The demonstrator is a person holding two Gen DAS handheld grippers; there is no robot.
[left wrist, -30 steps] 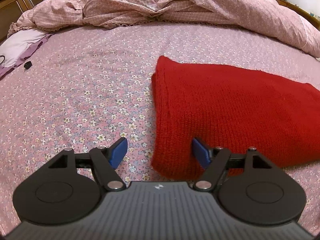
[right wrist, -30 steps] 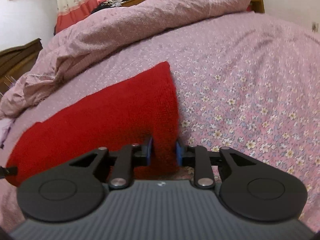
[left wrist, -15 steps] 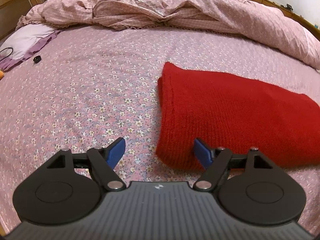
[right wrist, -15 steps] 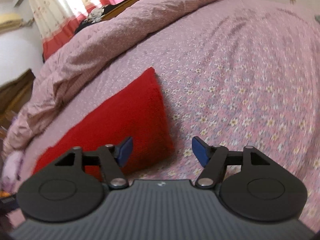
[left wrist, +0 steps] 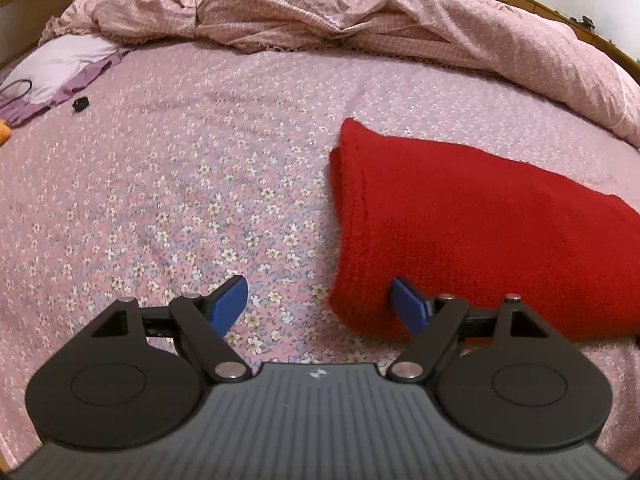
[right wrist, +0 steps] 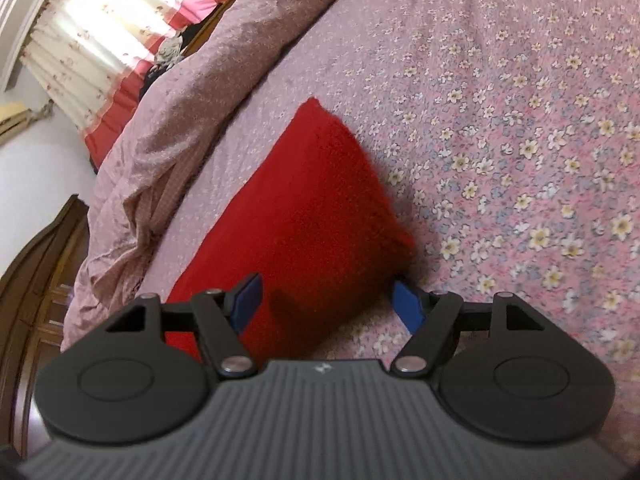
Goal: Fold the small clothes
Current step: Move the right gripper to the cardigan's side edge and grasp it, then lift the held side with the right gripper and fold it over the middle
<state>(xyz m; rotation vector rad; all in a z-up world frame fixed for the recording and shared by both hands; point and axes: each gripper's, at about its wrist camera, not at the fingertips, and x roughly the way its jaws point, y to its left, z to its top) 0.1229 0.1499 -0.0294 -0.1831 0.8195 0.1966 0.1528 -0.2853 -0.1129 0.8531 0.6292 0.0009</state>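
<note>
A red knitted garment (left wrist: pixel 472 224) lies folded flat on the pink flowered bedsheet (left wrist: pixel 180 200). In the left wrist view my left gripper (left wrist: pixel 320 304) is open and empty, hovering just above the garment's near left corner. In the right wrist view the same garment (right wrist: pixel 304 216) lies under my right gripper (right wrist: pixel 328 300), which is open and empty above the garment's near right corner, its blue pads (right wrist: pixel 408 308) spread wide.
A crumpled pink duvet (left wrist: pixel 340 12) lies along the far side of the bed. A purple-white pillow (left wrist: pixel 60 68) and a small black object (left wrist: pixel 80 103) lie at the far left. Curtains (right wrist: pixel 100 40) and dark wooden furniture (right wrist: pixel 32 280) stand beyond the bed.
My right gripper was shut on the garment's corner one second ago; it has opened, let go and lifted, tilting left. My left gripper stayed open and pulled back slightly.
</note>
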